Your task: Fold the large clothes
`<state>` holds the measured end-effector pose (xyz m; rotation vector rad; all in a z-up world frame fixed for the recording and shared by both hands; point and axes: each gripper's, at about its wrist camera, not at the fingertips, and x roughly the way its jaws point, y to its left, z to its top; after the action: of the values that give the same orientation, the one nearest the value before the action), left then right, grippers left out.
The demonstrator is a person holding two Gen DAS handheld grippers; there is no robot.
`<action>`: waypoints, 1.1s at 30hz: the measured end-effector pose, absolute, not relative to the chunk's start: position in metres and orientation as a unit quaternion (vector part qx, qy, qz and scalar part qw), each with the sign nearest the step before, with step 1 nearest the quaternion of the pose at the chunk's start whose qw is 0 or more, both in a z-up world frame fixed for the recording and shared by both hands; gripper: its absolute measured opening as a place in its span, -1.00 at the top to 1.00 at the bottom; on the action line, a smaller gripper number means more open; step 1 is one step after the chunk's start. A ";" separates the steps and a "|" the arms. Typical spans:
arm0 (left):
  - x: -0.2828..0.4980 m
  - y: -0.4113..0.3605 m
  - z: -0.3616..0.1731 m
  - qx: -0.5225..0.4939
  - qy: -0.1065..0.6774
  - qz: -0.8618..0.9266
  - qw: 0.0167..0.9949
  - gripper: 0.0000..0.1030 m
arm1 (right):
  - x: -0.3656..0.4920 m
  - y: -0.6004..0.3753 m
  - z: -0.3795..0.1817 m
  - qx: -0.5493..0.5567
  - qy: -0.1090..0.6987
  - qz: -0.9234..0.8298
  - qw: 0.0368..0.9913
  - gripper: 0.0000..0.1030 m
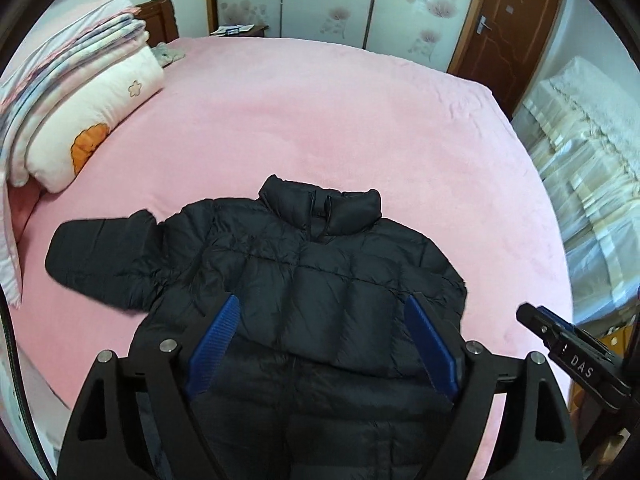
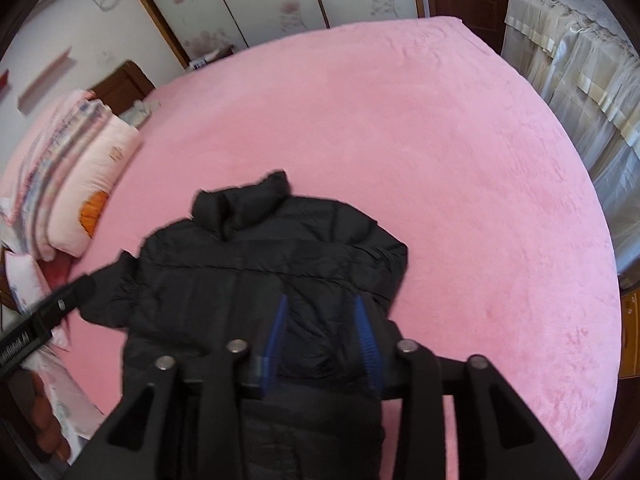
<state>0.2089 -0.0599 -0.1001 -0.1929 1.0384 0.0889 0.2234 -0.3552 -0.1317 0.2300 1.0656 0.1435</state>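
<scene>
Two claws of mine hang over one black puffer jacket [image 1: 304, 280] spread on the pink bed [image 1: 360, 120]. My left claw [image 1: 324, 344] stands wide apart, its blue pads [image 1: 216, 344] splayed over the jacket's lower front with nothing between them. My right claw [image 2: 322, 340] is narrower, the blue pads [image 2: 368, 340] a moderate gap apart; dark fabric fills the space between them, but the picture is blurred and I cannot tell whether I have any of it pinched.

From the left wrist view the jacket lies front up, collar [image 1: 320, 208] toward 12 o'clock, hem running under my fingers at 6 o'clock. One sleeve [image 1: 100, 252] sticks out toward 9 o'clock, lying flat on the bed. The side toward 3 o'clock shows no sleeve sticking out, and its edge is rounded. My right claw's tip [image 1: 560, 340] shows at 4 o'clock, just off the jacket's edge.

Folded quilts and a pillow [image 1: 80, 112] are stacked at 10 o'clock, touching the bed's surface. Flowered wardrobe doors [image 1: 328, 0] stand at 12 o'clock beyond the bed, and a brown door [image 1: 512, 28] at 1 o'clock.
</scene>
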 end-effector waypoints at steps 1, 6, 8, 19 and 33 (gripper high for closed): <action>0.204 -0.057 -0.095 -0.098 0.497 0.044 0.861 -0.62 | 0.221 -0.353 -0.126 0.114 0.501 0.073 0.855 0.19; 0.177 -0.036 -0.074 -0.113 0.492 0.046 0.862 -0.62 | 0.209 -0.336 -0.100 0.124 0.487 0.085 0.861 0.15; 0.167 -0.024 -0.066 -0.112 0.488 0.043 0.865 -0.63 | 0.204 -0.325 -0.091 0.141 0.482 0.102 0.859 0.15; 0.148 0.120 -0.073 -0.131 0.500 0.002 0.856 -0.64 | 0.181 -0.198 -0.077 0.131 0.505 0.110 0.846 0.12; 0.160 0.380 -0.193 -0.241 0.547 0.075 0.798 -0.64 | 0.223 0.015 -0.128 0.048 0.571 0.098 0.814 0.12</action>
<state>0.1599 0.3796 -0.1926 -0.5166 1.1737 0.1609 0.2227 0.0150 -0.1281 0.1024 1.2176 0.2082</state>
